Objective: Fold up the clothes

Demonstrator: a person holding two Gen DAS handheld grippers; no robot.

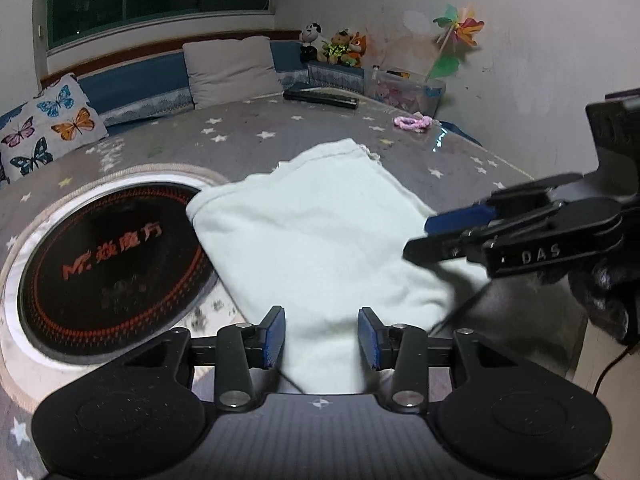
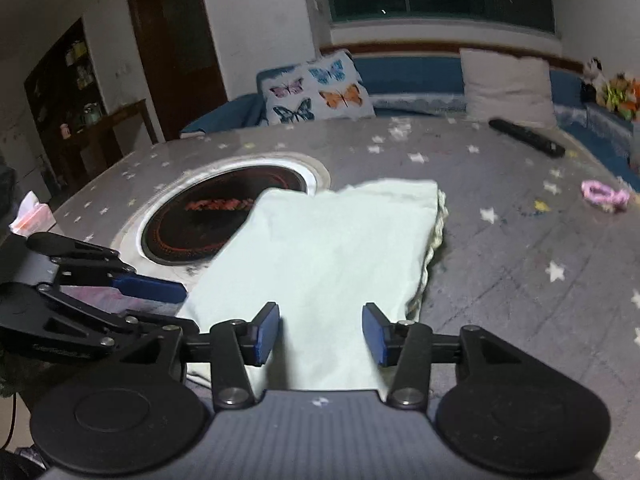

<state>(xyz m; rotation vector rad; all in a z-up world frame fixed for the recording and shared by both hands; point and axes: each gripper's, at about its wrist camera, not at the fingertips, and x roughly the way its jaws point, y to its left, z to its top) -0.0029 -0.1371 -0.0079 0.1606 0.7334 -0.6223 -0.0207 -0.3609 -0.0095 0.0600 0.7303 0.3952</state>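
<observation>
A pale mint-white garment (image 1: pixel 316 240) lies folded into a long rectangle on the grey star-patterned table; it also shows in the right wrist view (image 2: pixel 332 256). My left gripper (image 1: pixel 322 336) is open and empty, its blue pads just above the garment's near end. My right gripper (image 2: pixel 322 334) is open and empty over the same near end. The right gripper shows in the left wrist view (image 1: pixel 424 236) at the garment's right edge, jaws apart. The left gripper shows in the right wrist view (image 2: pixel 180 304) at the garment's left edge.
A round black induction plate (image 1: pixel 108 256) with red lettering is set in the table, partly under the garment's left side. A black remote (image 1: pixel 320 98), a pink hair tie (image 1: pixel 412 122), pillows (image 1: pixel 232 70) and soft toys (image 1: pixel 336 46) lie at the far side.
</observation>
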